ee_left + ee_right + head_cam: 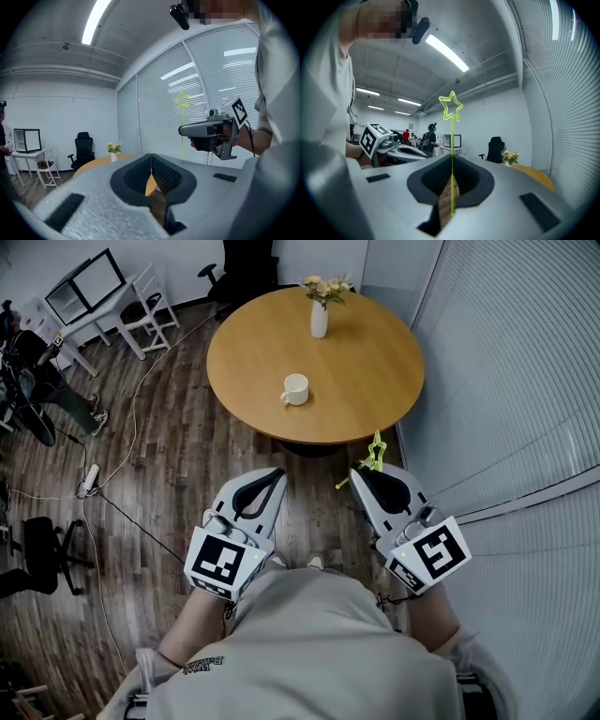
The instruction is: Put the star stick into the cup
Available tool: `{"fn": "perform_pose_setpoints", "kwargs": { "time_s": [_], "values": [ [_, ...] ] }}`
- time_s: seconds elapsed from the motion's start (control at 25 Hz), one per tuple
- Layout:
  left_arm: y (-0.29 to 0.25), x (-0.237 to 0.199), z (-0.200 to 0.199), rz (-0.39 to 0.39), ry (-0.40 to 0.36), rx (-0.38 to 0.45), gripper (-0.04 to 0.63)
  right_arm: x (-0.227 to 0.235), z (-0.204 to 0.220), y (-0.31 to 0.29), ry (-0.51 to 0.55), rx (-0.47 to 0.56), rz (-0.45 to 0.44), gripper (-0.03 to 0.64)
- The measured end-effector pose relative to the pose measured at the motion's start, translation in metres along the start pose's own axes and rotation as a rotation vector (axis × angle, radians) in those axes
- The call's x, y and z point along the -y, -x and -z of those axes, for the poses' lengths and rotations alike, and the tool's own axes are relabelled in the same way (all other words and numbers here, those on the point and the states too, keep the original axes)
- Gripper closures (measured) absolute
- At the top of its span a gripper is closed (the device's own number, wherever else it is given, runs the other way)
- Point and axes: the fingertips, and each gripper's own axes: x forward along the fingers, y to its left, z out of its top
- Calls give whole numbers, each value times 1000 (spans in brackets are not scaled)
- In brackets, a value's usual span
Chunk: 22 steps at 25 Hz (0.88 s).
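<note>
Right gripper (364, 476): jaws pinch the shaft of the star stick (451, 140), which stands upright between them, star uppermost. Left gripper (278, 474): jaws pressed together with nothing between them, held beside the right one and apart from it. Both hang over the floor, short of the round table (366, 381). The cup (295, 389) stands upright on the table, toward 7 o'clock of its centre and at roughly 11 o'clock from the right gripper, well apart. A vase (319, 319) stands at the table's 12 o'clock. Assessment: the pick-up is done. Carrying to the cup, aligning over its mouth and releasing all remain.
</note>
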Motion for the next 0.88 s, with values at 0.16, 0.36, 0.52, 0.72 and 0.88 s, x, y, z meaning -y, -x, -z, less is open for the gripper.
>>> {"fn": "perform_pose_setpoints", "kwargs": {
  "time_s": [0.16,0.36,0.52,0.72,0.88],
  "values": [
    [-4,3,2,-2,7,-13,572,3,1,1,-1,-3,-9,586],
    [-13,10,0,11,-6,-11,572,7,6,1,-10,-2,-23,586],
    [-19,18,-4,20,-24,-7,572,9,10,3,-24,1,-28,586],
    [-20,4,-8,-34,-32,-4,572,11,10,3,-21,-7,-62,586],
    [-19,-1,-4,-42,-19,-15,572,9,12,-2,-23,-8,-72,586]
  ]
}}
